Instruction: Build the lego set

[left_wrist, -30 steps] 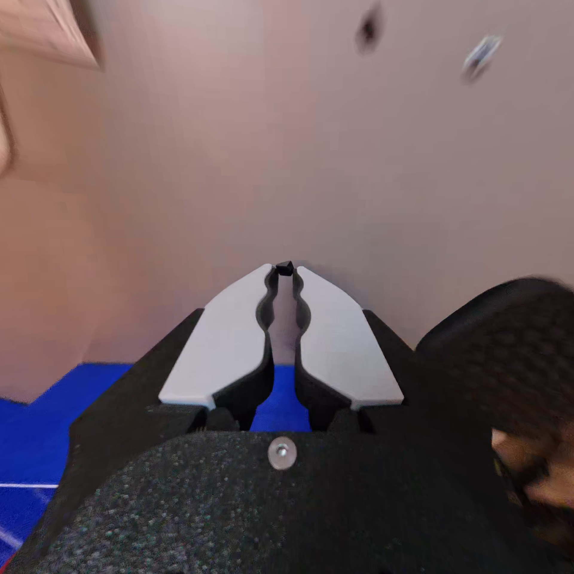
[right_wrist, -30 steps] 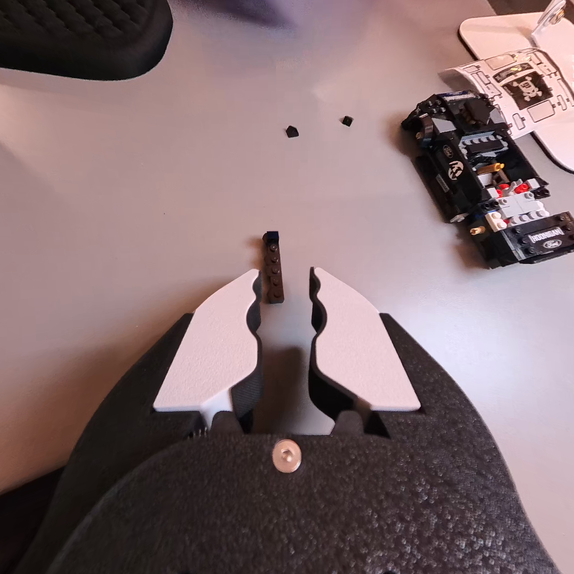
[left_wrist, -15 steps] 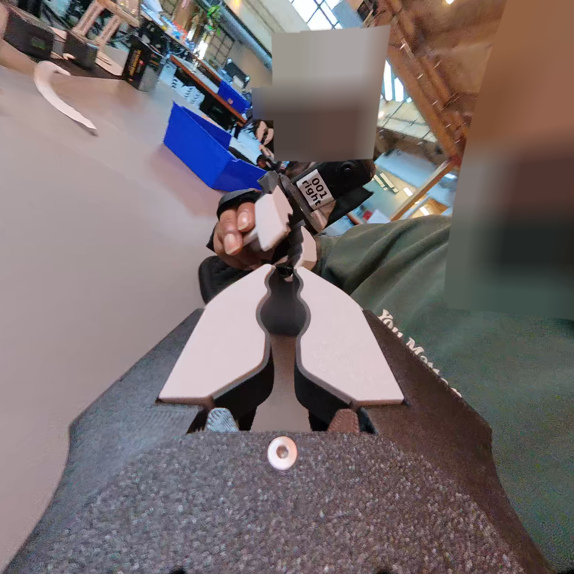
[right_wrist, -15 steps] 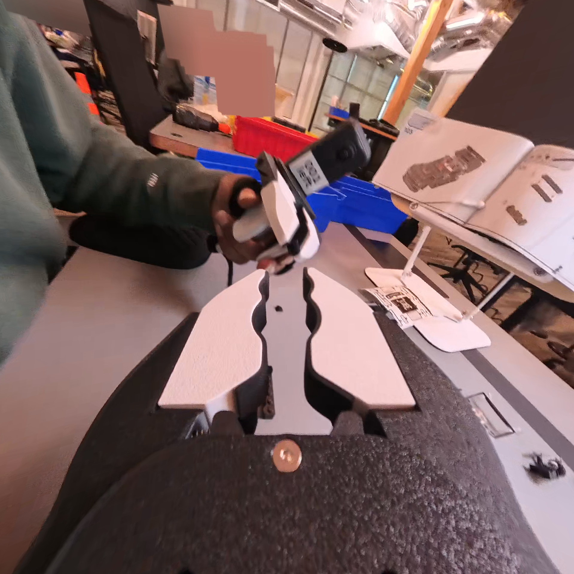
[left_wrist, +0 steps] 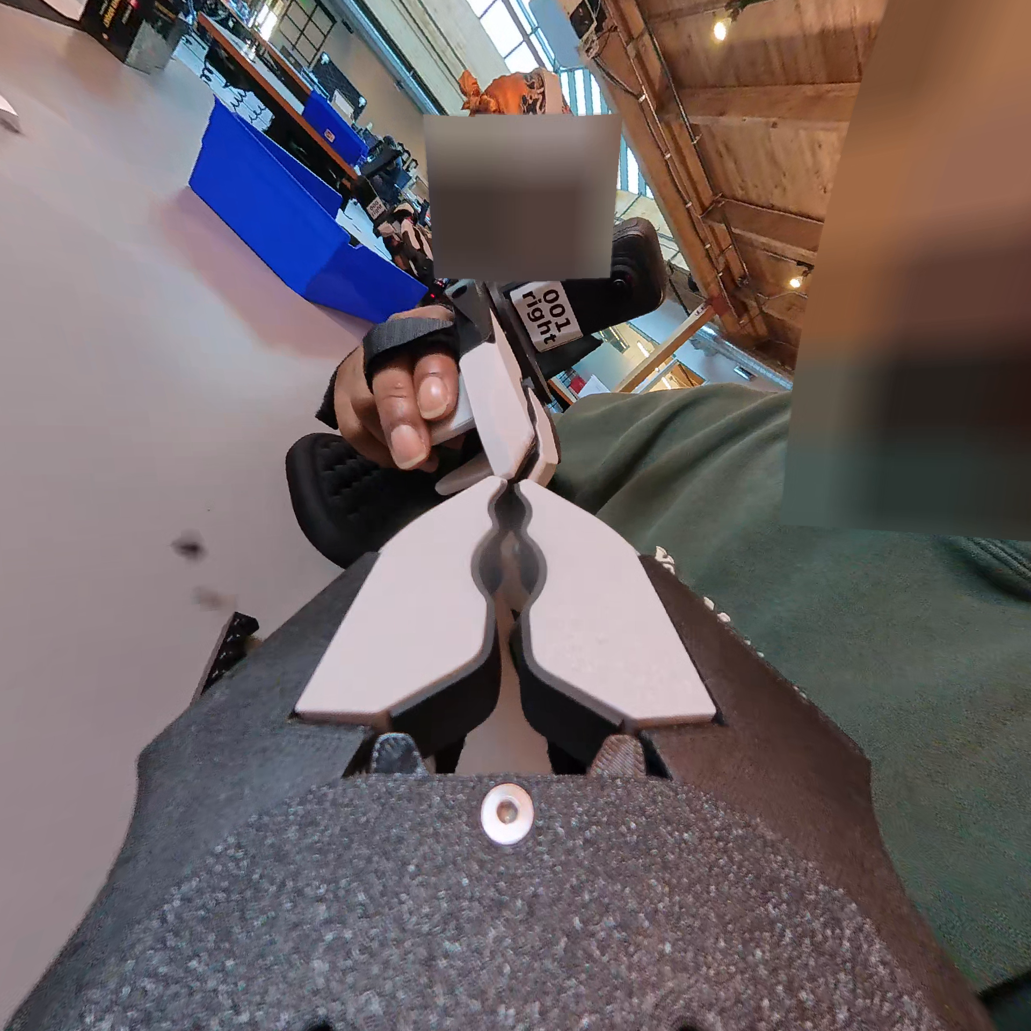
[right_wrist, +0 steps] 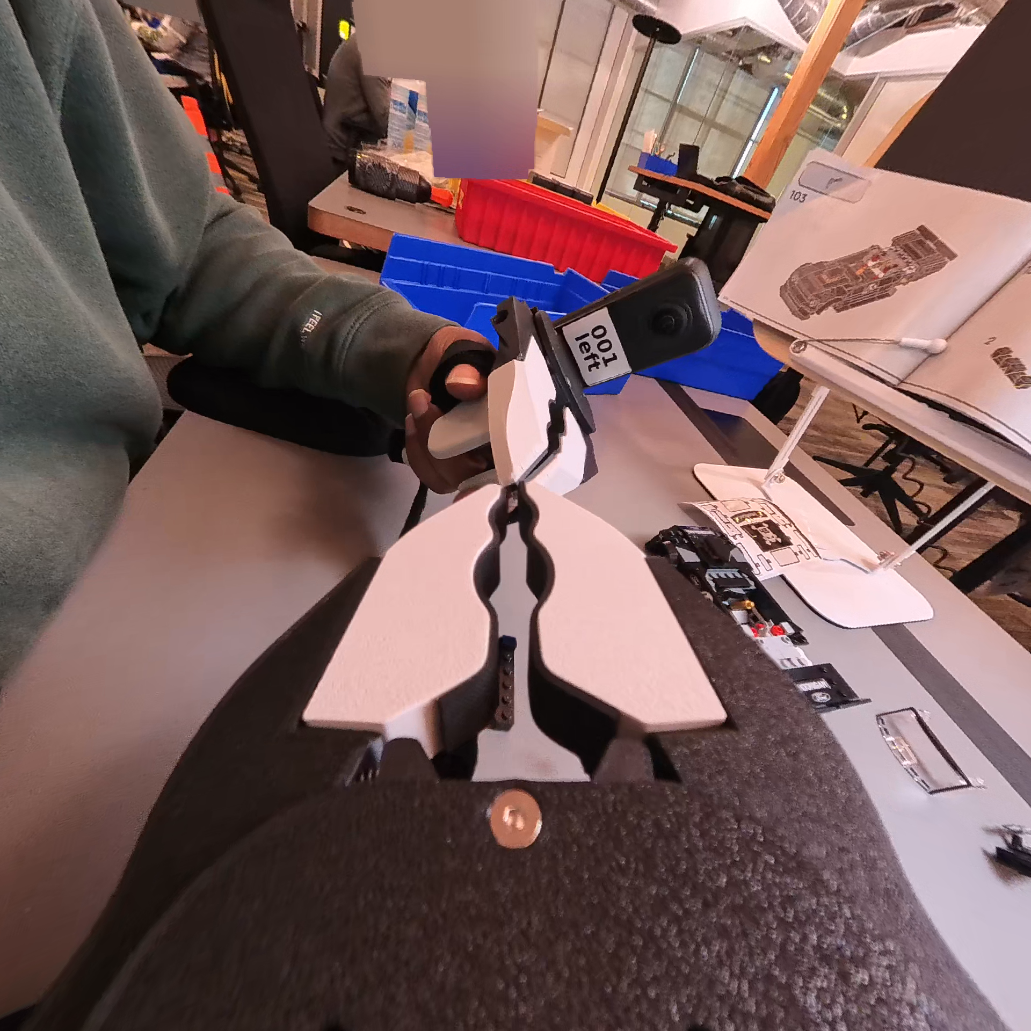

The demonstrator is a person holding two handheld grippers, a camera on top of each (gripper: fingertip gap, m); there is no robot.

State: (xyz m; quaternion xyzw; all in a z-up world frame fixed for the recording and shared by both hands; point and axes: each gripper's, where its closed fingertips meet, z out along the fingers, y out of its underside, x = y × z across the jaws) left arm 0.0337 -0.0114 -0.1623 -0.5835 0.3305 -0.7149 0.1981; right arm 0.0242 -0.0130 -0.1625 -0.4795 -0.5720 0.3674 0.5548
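Grey tabletop (right_wrist: 234, 558) carries a half-built black lego car (right_wrist: 725, 580) right of the meeting grippers. White-fingered left gripper (left_wrist: 510, 491) and right gripper (right_wrist: 512, 495) meet tip to tip above it, both clenched on a tiny black lego piece (right_wrist: 511, 498). Black studded lego strip (right_wrist: 505, 692) lies on the table below the right gripper.

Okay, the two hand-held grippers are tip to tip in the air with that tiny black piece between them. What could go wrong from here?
1. The tiny black piece sits at the very fingertips, where the left hand-held gripper meets the right hand-held gripper. A mistimed release could drop it.
2. The piece is held well above the table, so if it falls it might bounce out of sight.
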